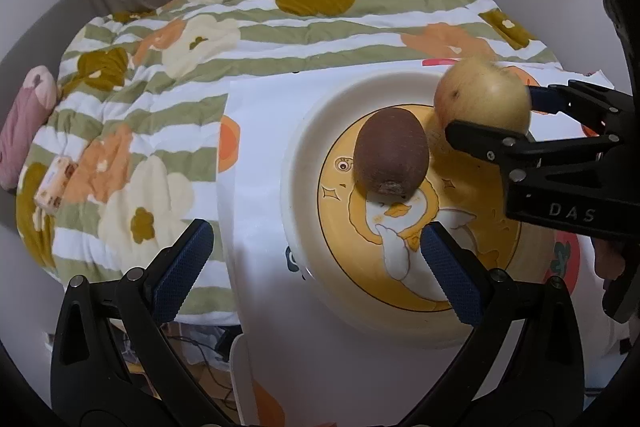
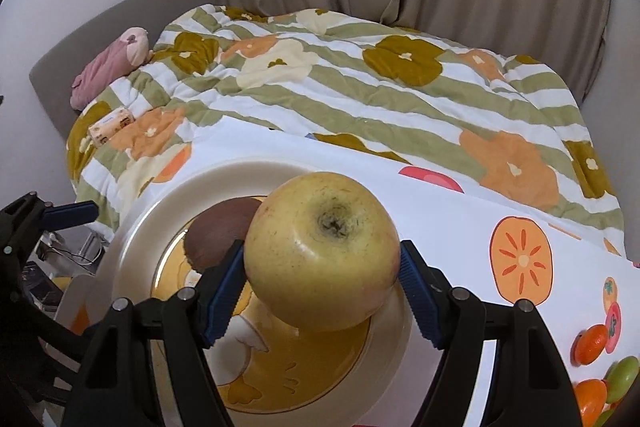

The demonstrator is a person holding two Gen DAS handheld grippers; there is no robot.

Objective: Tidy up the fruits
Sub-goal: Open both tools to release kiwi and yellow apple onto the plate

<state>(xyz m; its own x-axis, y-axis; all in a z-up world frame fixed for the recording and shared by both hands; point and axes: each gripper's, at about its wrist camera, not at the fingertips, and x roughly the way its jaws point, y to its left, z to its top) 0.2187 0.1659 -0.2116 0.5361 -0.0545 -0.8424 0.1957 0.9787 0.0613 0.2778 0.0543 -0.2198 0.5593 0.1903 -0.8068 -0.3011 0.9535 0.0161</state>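
Apple point(image 2: 322, 251): yellow, centre of the right wrist frame, lifted just above the plate, calyx end facing the camera.
Plate point(image 1: 312, 131): cream rim, yellow cartoon centre, right half of the left wrist frame, resting on a white fruit-print sheet point(image 1: 264, 131).
Right gripper point(image 2: 322, 285): blue pads clamped on both flanks of the apple.
Left gripper point(image 1: 316, 259): lower centre, jaws apart, nothing between them, hovering over the plate's near rim.
Kiwi point(image 1: 391, 151): brown, lying on the plate, just left of the apple.
Step in hand: apparently placing the apple on the plate.
Next move: lower until the apple rests clear of the kiwi, then release; it may roll.
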